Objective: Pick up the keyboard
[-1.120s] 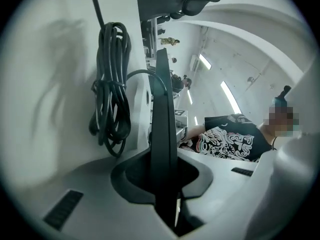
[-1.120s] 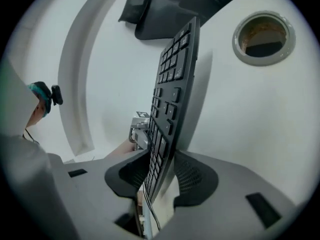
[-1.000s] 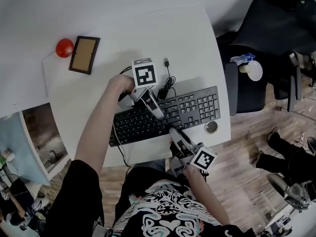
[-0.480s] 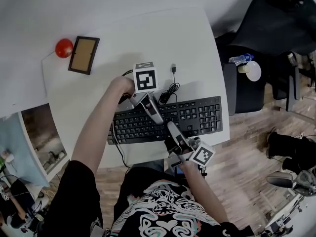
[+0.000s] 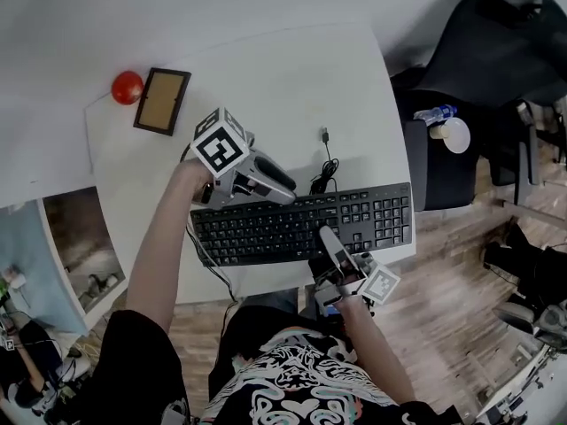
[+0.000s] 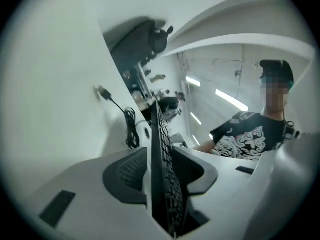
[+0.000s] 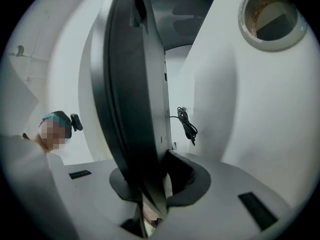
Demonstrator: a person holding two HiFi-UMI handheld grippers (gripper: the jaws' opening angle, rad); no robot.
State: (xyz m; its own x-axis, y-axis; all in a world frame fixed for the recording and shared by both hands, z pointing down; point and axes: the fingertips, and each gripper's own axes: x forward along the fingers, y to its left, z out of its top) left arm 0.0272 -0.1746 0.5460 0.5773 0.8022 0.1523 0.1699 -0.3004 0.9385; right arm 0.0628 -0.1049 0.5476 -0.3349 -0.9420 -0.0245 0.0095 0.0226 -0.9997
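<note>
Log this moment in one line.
left claw: just opened, astride keyboard | right claw: just closed on keyboard's near edge

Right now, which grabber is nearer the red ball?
The left gripper, jaws just opened around the black keyboard's far edge; the right gripper just clamped its near edge.

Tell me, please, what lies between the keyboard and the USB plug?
The coiled cable lies between the keyboard and the plug; the head view shows it most clearly.

L claw [image 5: 285, 182] opening round kbd [image 5: 372, 215]; R claw [image 5: 329, 236] clamped.
</note>
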